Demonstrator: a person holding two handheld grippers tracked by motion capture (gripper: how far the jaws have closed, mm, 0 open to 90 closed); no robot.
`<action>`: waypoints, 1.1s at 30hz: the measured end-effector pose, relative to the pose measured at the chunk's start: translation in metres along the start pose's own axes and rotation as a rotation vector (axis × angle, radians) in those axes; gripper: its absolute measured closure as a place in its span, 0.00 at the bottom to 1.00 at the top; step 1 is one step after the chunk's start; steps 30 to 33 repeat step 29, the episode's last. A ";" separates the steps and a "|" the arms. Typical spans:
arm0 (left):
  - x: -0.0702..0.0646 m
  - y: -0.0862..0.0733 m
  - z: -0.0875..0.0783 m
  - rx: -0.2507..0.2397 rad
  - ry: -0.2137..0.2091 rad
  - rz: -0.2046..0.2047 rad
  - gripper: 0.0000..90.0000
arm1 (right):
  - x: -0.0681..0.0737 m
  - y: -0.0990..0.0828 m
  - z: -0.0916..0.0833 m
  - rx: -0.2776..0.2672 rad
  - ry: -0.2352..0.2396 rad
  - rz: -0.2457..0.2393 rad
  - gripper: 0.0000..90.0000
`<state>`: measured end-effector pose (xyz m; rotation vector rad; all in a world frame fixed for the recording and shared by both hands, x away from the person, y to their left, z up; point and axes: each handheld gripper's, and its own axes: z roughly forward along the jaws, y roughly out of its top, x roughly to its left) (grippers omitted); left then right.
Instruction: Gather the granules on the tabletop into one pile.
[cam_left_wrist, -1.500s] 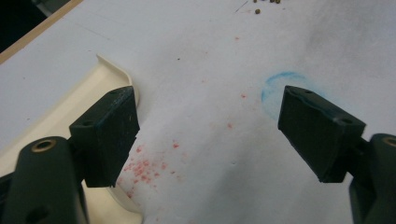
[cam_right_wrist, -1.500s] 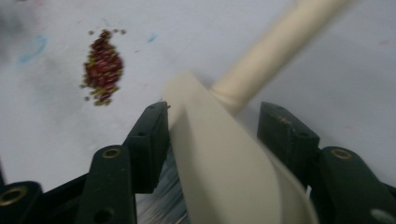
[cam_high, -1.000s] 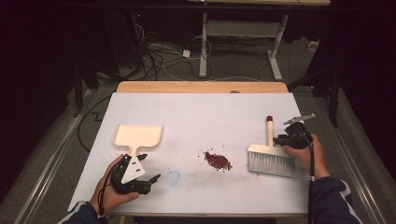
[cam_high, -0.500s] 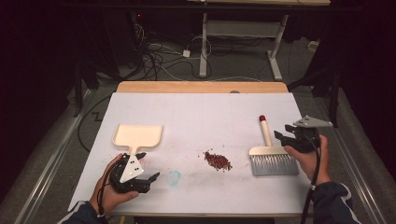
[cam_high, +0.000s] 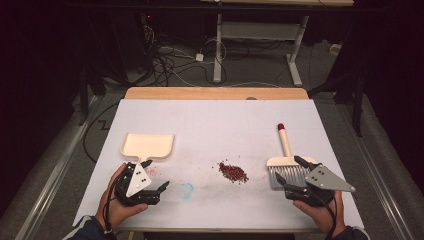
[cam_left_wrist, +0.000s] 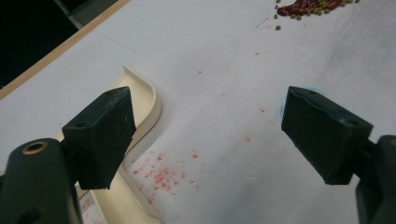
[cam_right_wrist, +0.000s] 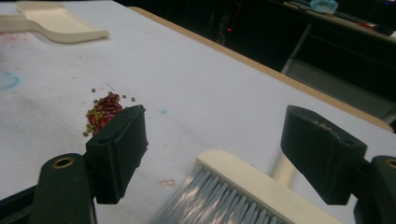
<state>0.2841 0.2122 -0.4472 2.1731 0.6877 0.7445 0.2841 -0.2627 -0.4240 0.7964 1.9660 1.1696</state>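
High view looks down the table (cam_high: 210, 115); both close tongs views share, apparently, the beans (cam_high: 233, 172).

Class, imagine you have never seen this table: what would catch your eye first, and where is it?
First, the small pile of red beans in the middle of the white table. Then the cream dustpan at the left and the brush lying at the right, with the left gripper and right gripper beside them, jaws open and holding nothing.

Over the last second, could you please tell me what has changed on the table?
The right gripper let go of the brush, its jaws just opening, and drew back toward the table's near edge. The brush now lies flat. The left gripper, dustpan and bean pile stayed put.
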 end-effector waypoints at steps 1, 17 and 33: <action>0.000 0.000 0.000 0.001 0.001 -0.001 0.19 | 0.003 0.001 0.000 -0.001 -0.003 -0.009 0.24; 0.000 -0.001 0.001 0.000 -0.010 -0.004 0.19 | 0.014 0.007 -0.004 -0.017 0.031 -0.021 0.24; 0.001 0.001 0.003 0.007 -0.015 -0.002 0.19 | 0.017 0.005 -0.001 0.007 0.017 -0.040 0.23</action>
